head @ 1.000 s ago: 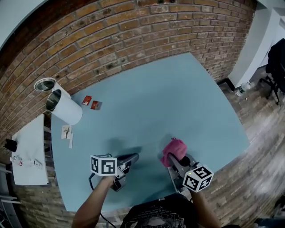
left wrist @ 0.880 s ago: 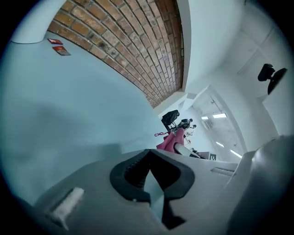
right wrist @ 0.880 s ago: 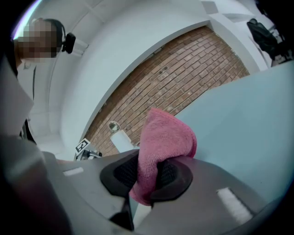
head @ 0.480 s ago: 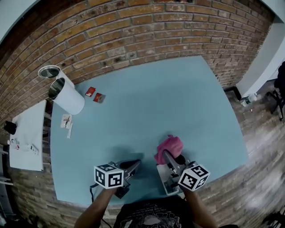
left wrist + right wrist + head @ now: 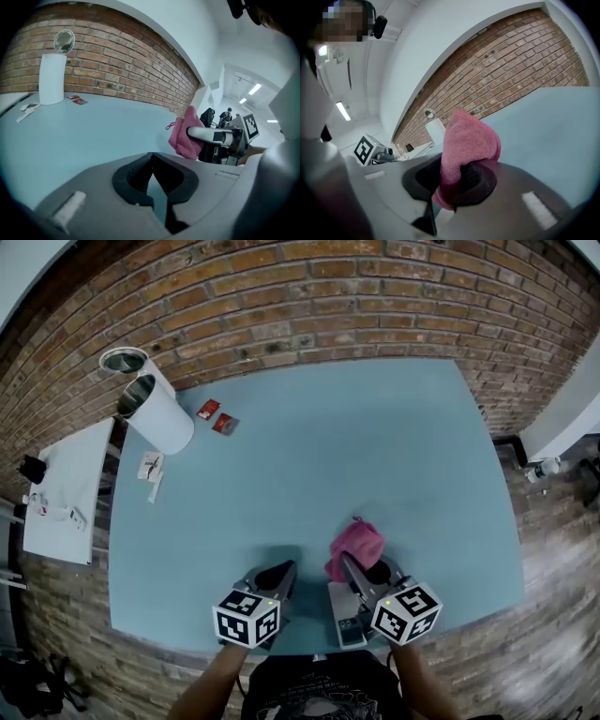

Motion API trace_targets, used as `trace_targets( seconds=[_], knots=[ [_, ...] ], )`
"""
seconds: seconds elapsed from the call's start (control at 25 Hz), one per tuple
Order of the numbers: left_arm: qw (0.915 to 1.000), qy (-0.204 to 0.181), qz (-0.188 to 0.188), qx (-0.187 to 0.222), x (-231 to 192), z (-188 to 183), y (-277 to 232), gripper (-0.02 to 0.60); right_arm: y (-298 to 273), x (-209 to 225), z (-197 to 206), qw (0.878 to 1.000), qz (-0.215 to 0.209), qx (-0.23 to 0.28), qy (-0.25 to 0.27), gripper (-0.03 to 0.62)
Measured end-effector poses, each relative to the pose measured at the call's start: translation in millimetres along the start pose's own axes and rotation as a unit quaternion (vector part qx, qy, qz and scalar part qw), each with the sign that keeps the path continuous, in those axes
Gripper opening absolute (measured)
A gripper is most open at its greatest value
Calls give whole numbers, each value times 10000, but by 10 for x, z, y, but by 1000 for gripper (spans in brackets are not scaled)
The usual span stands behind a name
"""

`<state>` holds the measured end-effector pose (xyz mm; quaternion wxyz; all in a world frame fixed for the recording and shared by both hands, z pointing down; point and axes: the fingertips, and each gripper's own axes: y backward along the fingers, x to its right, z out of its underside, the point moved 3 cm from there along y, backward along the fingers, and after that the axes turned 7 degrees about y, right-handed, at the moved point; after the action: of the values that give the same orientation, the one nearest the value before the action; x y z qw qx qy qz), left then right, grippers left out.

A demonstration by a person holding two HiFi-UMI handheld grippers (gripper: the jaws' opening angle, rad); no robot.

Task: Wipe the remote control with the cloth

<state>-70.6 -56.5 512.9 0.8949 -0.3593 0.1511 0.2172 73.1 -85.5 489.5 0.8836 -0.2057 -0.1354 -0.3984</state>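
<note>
cloth [image 5: 357, 544], pink and bunched, is clamped between the jaws of the right gripper [image 5: 356, 566] above the table [image 5: 356, 446], close to its near edge. left gripper [image 5: 278, 574] is held just beside it, jaws closed together on nothing. remote control [image 5: 343, 611], apparently the grey oblong, is seen lying under the right gripper.

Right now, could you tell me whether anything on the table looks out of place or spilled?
Nothing looks spilled or damaged. The only clutter is two red packets and a few paper scraps lying loose beside the upright white cylinder at the far left corner of the table. The pink cloth sits bunched in the right tongs.
</note>
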Motion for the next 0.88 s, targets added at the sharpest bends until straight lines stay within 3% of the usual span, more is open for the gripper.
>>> trace_targets(
  seconds=[0.24, 0.6, 0.88],
  knots=[
    [9978, -515, -300, 294, 138, -25, 131, 3, 74, -232, -4, 9993, 94, -47, 355, 64],
    [9934, -824, -346, 722, 372, 94, 513, 2, 297, -754, 35, 9966, 307, 1, 765, 64],
    [9898, -825, -538, 1032, 438, 241, 832, 2, 476, -1148, 153, 9938, 383, -37, 1044, 64]
  ],
)
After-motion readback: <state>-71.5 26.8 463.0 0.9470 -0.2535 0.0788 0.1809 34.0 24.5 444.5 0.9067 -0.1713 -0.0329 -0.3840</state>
